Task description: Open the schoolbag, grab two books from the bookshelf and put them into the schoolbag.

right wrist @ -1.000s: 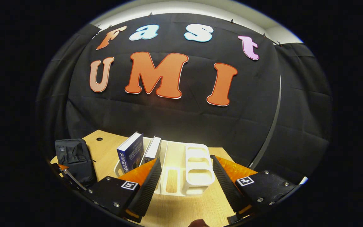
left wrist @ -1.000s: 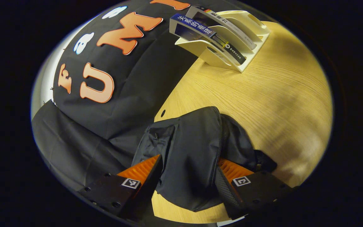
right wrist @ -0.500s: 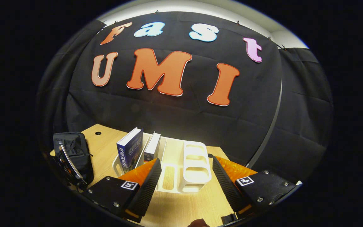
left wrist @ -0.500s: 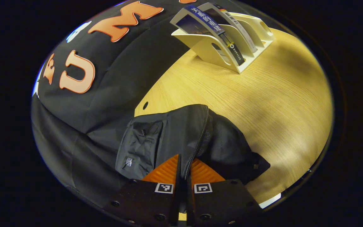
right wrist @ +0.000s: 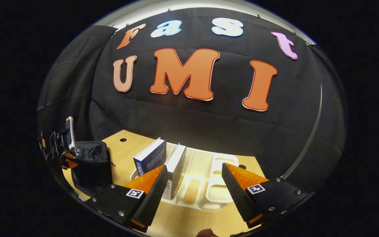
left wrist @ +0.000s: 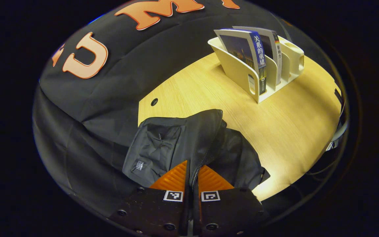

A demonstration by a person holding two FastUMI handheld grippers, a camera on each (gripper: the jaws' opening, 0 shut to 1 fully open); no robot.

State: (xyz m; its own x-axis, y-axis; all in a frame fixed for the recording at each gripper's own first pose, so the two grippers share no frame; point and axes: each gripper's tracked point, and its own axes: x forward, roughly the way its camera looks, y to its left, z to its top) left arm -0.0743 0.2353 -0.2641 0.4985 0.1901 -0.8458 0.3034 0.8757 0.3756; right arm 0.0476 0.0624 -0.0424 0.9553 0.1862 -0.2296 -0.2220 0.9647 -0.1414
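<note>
In the left gripper view, the left gripper [left wrist: 192, 174] is clenched on the schoolbag [left wrist: 176, 144], its 2 fingers pressed together over the zipper line [left wrist: 206, 154] at the bag's near edge. The black schoolbag sits on the wooden table [left wrist: 275, 125] right in front of the gripper, at the table's edge beside the black cloth. The cream bookshelf [left wrist: 242, 72] stands well beyond the schoolbag, across bare tabletop, with 2 books upright in its slots: a blue book [left wrist: 243, 51] nearest the schoolbag and a white book [left wrist: 273, 46] just behind it.

In the right gripper view, the right gripper [right wrist: 194, 187] is released, fingers spread wide and holding nothing. The bookshelf [right wrist: 209, 194] lies directly ahead of it, the white book [right wrist: 175, 164] just beside 1 finger [right wrist: 155, 192] and the blue book [right wrist: 150, 159] next to that. The schoolbag [right wrist: 90, 164] stands farther along the table from the bookshelf, with the left gripper [right wrist: 67, 154] at its top.
</note>
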